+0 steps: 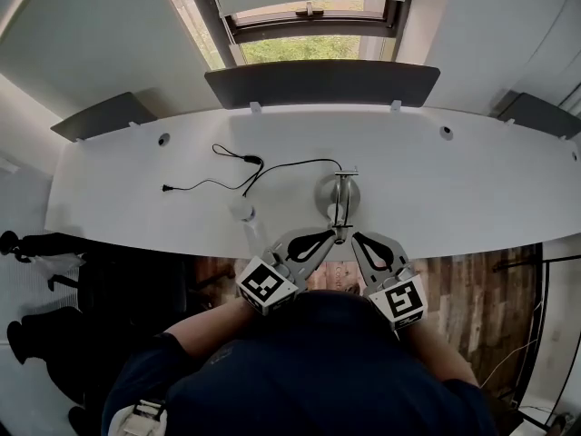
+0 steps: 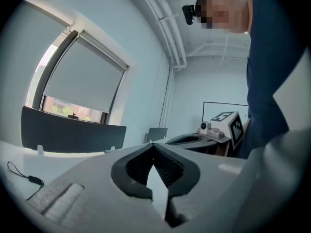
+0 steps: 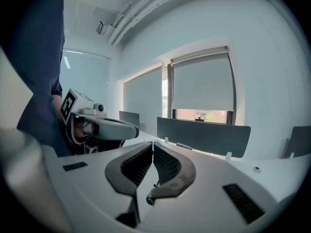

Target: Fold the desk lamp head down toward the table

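Observation:
Seen from above in the head view, the silver desk lamp (image 1: 337,193) stands on its round base near the front edge of the white desk (image 1: 472,198). My left gripper (image 1: 332,237) and right gripper (image 1: 355,237) are held side by side just in front of the lamp, tips pointing toward it. Whether they touch it I cannot tell. In the left gripper view the left gripper (image 2: 154,145) has its jaws pressed together with nothing between them. The right gripper (image 3: 152,144) looks the same in its own view. Neither gripper view shows the lamp.
A black cable (image 1: 245,175) runs across the desk to the lamp, with a white adapter (image 1: 241,209) near the front edge. A dark divider panel (image 1: 322,84) stands along the desk's back edge below the window. Wooden floor (image 1: 472,289) shows in front of the desk.

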A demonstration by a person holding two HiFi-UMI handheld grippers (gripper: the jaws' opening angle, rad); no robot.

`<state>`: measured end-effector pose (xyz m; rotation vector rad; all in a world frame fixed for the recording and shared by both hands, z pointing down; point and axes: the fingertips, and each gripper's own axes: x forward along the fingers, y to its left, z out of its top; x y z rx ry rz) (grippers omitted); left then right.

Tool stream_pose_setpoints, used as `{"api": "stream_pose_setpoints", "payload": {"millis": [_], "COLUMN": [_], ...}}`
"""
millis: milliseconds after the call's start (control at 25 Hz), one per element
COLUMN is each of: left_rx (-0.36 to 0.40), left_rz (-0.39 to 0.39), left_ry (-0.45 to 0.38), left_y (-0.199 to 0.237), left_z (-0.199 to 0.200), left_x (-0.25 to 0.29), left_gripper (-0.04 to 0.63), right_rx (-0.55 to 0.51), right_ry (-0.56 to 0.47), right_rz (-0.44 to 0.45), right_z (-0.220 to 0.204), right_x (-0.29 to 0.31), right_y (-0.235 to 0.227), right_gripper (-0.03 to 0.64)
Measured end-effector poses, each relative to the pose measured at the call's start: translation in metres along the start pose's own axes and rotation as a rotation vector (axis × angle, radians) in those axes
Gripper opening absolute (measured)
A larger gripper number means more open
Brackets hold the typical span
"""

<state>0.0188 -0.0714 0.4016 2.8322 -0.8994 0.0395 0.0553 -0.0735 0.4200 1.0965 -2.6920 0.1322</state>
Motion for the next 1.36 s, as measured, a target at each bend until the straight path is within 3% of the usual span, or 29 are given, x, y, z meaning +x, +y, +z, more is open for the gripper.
{"api": "stream_pose_setpoints", "payload": {"millis": [200,960,1360], "left_rx": [0.069,0.077,0.073], "left_rz": [-0.048,-0.007,-0.038], "left_ry": [0.021,-0.004,-0.009], "left_y": [-0.016,-0.02,-0.028], "left_z": [-0.006,-0.001,0.008], "left_x": [0.003,-0.002,0.001], "left_gripper": [0.005,0.005,0.005], "right_rx": [0.046,0.023,0.028], "right_ry": [-0.037,-0.024,-0.012], "right_rz": [0.039,0.07,0.058], "right_z": [0.0,0.0,-0.002], "right_x": [-0.004,-0.008,-0.014], "right_y": [0.003,0.012,0.011], "right_gripper": [0.01,0.009,0.009]}}
